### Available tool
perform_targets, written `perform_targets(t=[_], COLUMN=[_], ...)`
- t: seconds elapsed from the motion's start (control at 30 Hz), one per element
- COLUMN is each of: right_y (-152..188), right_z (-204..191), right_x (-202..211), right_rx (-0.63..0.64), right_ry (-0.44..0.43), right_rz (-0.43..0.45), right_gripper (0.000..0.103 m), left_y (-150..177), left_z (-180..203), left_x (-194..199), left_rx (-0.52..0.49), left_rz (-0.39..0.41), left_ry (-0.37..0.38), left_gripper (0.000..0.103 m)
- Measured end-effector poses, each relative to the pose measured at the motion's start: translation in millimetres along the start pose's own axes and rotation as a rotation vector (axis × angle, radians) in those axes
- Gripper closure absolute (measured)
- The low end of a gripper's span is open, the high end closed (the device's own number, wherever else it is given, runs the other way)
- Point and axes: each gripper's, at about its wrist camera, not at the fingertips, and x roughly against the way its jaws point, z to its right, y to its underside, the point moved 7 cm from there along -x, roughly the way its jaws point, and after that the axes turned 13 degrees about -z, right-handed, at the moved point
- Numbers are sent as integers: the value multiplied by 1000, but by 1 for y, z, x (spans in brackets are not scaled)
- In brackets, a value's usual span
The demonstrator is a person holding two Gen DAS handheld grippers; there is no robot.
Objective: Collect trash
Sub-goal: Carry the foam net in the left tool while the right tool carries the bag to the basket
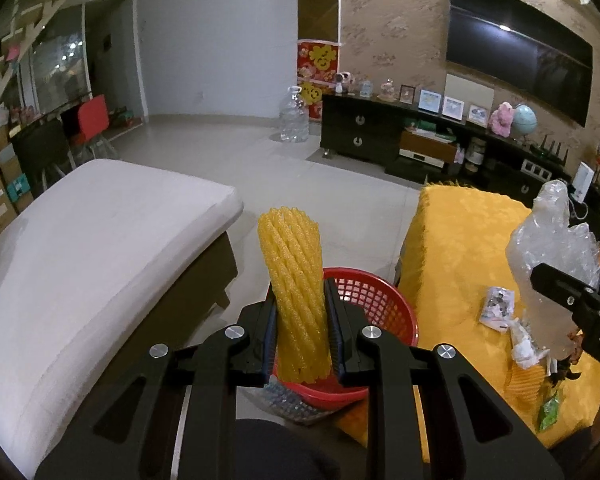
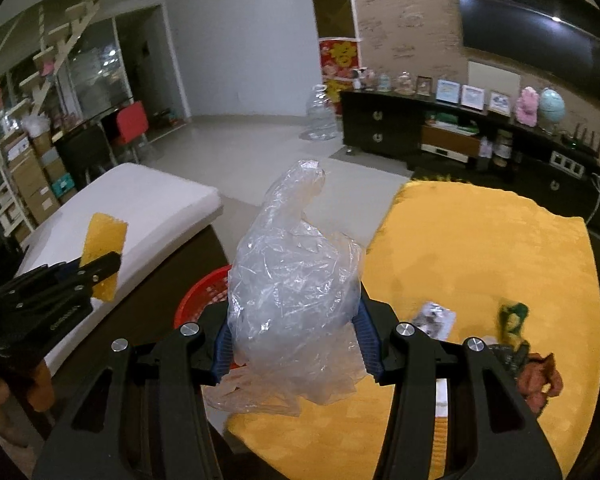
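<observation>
our left gripper (image 1: 300,332) squeezes a bumpy yellow foam net (image 1: 294,292) over the red basket (image 1: 374,300). our right gripper (image 2: 294,344) squeezes a crinkly clear plastic bag (image 2: 292,280).

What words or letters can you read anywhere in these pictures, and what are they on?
"D": one white letter on the right gripper at the frame edge; the rest is cut off.
The red poster shows big yellow characters, too blurred to read.
The embossed word on the left gripper is too blurred to read.
The small packet on the yellow cloth has print too small to read.
</observation>
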Motion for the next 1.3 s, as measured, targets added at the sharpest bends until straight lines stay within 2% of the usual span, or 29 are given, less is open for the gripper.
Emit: perform_targets(t=[0.27,0.43,0.9,1.07,1.13,1.17,1.3], right_y=[-10,-10,-8,-5,-5,-4,-5], right_z=[-9,-15,-29,-32,-34,-34,-34], right_x=[-24,-45,-122,-141,-147,-150,-154], right_rx=[25,35,55,59,59,59,57], right_ry=[-27,-35,-50,-52,-54,-54,-60], right_rz=[-35,-73,-216,-256,-267,-273,-281], right_gripper=[54,54,54,54,52,52,46], left_y=[-2,3,18,23,24,24,25], left_z=[-1,-5,-10,-12,-11,-11,-8], left_x=[-25,-54,-125,-141,-145,-146,-149], left_rx=[16,28,54,55,49,46,42], left_rz=[-48,-107,-239,-271,-281,-284,-293], left_ry=[7,20,115,125,127,125,127], left_gripper=[83,83,83,82,79,74,69])
